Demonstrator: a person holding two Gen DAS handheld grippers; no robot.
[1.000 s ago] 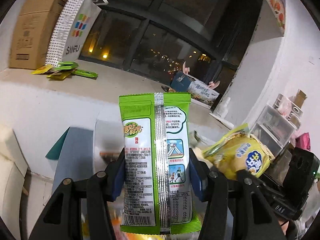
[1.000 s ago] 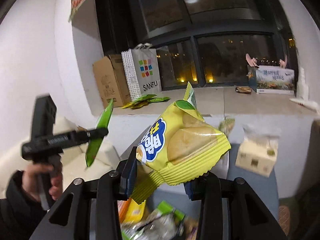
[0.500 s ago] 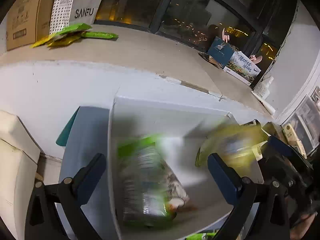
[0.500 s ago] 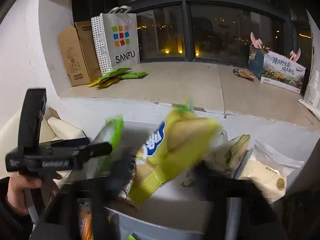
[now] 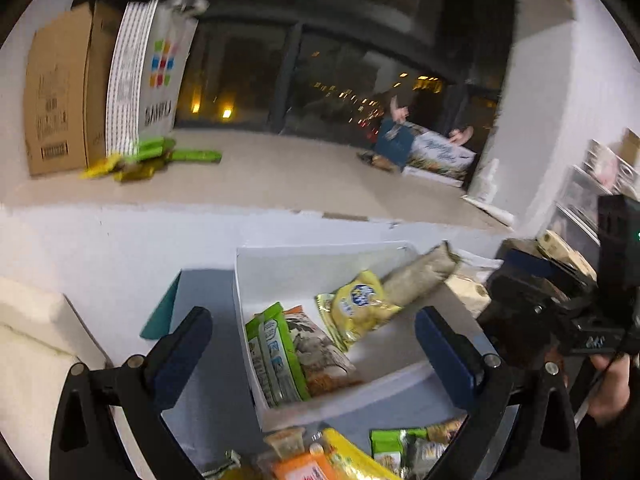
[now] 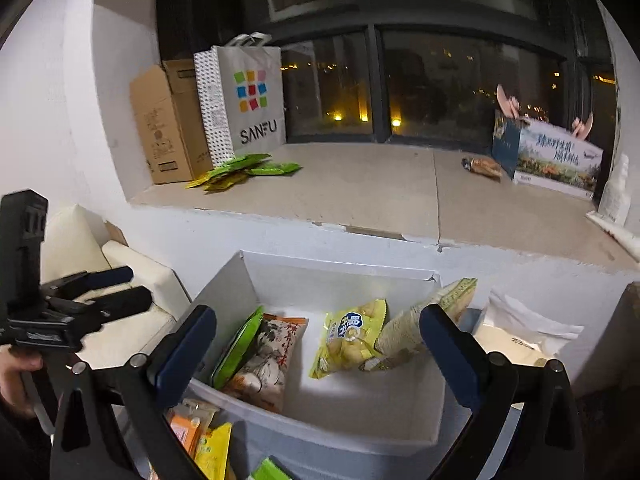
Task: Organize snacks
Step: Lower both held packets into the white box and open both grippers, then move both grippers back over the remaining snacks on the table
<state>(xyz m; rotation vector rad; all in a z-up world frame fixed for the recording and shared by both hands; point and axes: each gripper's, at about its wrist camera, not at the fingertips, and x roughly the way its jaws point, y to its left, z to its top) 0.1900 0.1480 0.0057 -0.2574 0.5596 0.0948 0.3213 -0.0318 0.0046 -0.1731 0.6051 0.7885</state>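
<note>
A white open box stands below the window ledge and holds snack packets. A green packet lies at its left wall on an orange-and-white bag. A yellow chip bag lies in the middle, beside a pale packet leaning on the right wall. My left gripper hangs open above the box, nothing between its pads. My right gripper is open and empty too, over the same box.
More loose snacks lie in front of the box. On the ledge stand a cardboard carton, a SANFU paper bag, green packets and a printed box. A tissue pack sits right of the box.
Both grippers opened and let go: the green packet and the yellow chip bag fell into the white box. Both views now look down at the box.
</note>
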